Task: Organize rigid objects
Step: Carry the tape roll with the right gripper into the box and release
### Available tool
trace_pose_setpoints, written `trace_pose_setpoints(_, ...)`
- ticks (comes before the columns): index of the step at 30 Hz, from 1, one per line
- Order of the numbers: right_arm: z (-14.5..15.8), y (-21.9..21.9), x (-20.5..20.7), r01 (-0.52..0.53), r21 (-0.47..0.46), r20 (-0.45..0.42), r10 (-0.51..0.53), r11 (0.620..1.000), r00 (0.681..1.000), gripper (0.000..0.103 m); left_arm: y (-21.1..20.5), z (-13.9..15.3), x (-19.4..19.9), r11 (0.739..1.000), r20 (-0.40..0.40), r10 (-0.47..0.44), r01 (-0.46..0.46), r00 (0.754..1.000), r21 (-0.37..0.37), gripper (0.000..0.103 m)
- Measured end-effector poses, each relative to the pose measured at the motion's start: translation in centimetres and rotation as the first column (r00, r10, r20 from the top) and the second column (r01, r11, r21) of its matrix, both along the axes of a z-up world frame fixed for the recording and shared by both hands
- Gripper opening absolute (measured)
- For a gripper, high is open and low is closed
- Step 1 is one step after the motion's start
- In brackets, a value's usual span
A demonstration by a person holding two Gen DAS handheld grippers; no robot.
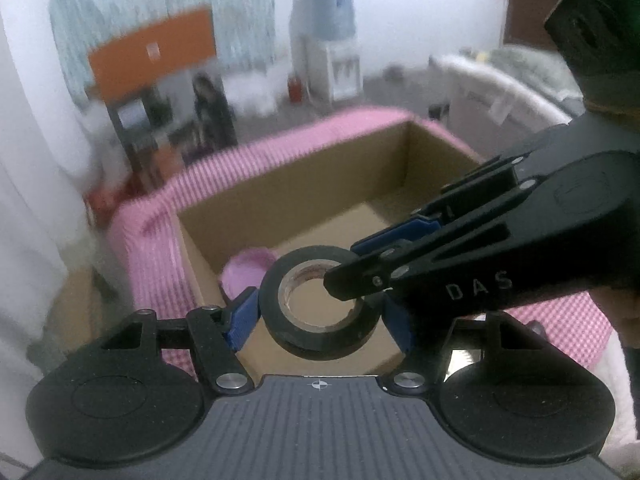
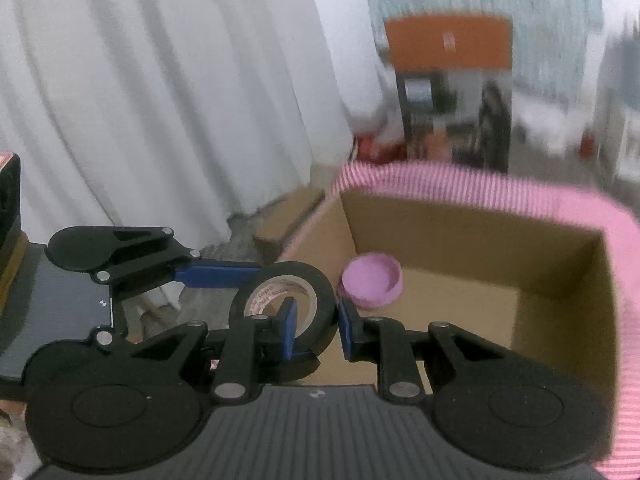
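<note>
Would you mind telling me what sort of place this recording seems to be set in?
Most likely a lived-in room at home, though the background is blurred. White curtains hang along one side, a water dispenser stands at the back, and a cardboard box sits on a pink checked cloth.

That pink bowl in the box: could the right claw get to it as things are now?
Probably not yet. The right claw is shut on the black tape roll, which the left claw also holds across its outside. The pink bowl itself lies uncovered in the open cardboard box.
</note>
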State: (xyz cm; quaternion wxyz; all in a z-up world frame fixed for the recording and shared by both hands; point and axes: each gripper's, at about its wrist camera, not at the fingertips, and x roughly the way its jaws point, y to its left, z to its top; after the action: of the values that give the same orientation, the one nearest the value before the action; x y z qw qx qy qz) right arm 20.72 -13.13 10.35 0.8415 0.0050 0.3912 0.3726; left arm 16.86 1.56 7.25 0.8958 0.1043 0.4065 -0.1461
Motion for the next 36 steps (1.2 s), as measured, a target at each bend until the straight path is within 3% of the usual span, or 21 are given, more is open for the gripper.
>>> trace_pose_setpoints(7, -5.2, 0.6, 7.8, 0.008, -0.027, -0.288, -0.015, 1.0, 0.958, 0.024, 0.3, -3.5, 4.1, 0.999, -0.178, 0.001, 0.005, 0.984, 0.037, 0.067)
trace_pose_setpoints(16, -9.4, 2.0, 11.3, -0.02, -0.073, -0.463, -0.016, 0.997, 0.886, 0.024, -1.2, -5.3, 5.6, 0.987, -0.261, -0.004, 0.047, 0.965, 0.156, 0.067)
trace_pose_setpoints(26, -11.6, 3.9, 12.3, -0.058, -0.092, -0.555, -0.003, 0.994, 0.832, 0.023, -1.7, -5.1, 5.9, 0.98, -0.273, 0.002, 0.053, 0.962, 0.191, 0.068)
trace_pose_setpoints(31, -11.5, 4.1, 12.1, -0.05, -0.074, -0.549, 0.001, 0.996, 0.836, 0.024, -1.3, -4.7, 6.1, 0.984, -0.258, 0.006, 0.04, 0.966, 0.173, 0.072)
trace_pose_setpoints(36, -9.6, 2.6, 11.0, -0.03, -0.022, -0.49, 0.016, 0.999, 0.872, 0.025, -1.0, -2.6, 4.8, 0.988, -0.188, 0.006, 0.024, 0.982, 0.152, 0.079)
